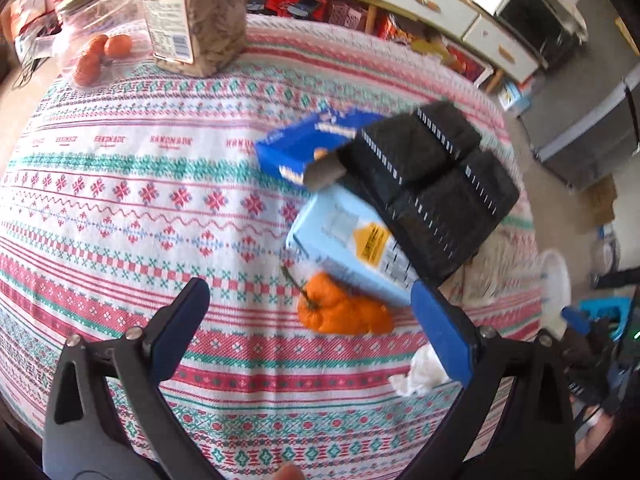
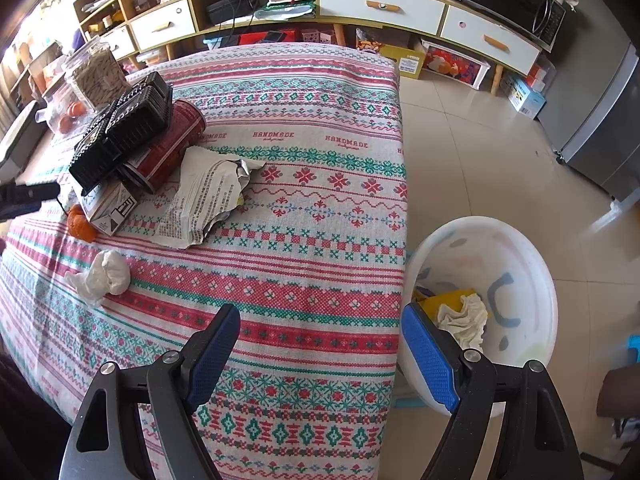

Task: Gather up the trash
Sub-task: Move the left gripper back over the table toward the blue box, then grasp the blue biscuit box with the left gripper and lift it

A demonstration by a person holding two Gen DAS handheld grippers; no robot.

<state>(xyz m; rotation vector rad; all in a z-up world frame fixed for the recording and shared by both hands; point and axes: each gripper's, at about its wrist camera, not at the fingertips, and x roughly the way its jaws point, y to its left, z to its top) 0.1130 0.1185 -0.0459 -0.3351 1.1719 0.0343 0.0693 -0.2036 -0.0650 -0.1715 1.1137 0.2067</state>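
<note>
My left gripper (image 1: 308, 328) is open and empty just above an orange peel (image 1: 344, 312) on the patterned tablecloth (image 1: 120, 208). Behind the peel lie a light blue carton (image 1: 352, 240), a blue box (image 1: 304, 144) and a black plastic tray (image 1: 432, 184). A crumpled white tissue (image 1: 420, 372) lies by the left gripper's right finger; it also shows in the right wrist view (image 2: 104, 274). My right gripper (image 2: 320, 352) is open and empty over the table's edge. A torn white wrapper (image 2: 208, 196) and a red can (image 2: 168, 148) lie on the table. A white bin (image 2: 520, 264) on the floor holds trash.
Clear jars with snacks (image 1: 200, 12) and small oranges (image 1: 100, 52) stand at the table's far side. A long cabinet with drawers (image 2: 380, 4) and a microwave (image 2: 516, 0) line the back wall. A grey fridge (image 2: 600, 128) stands at right. Tiled floor surrounds the bin.
</note>
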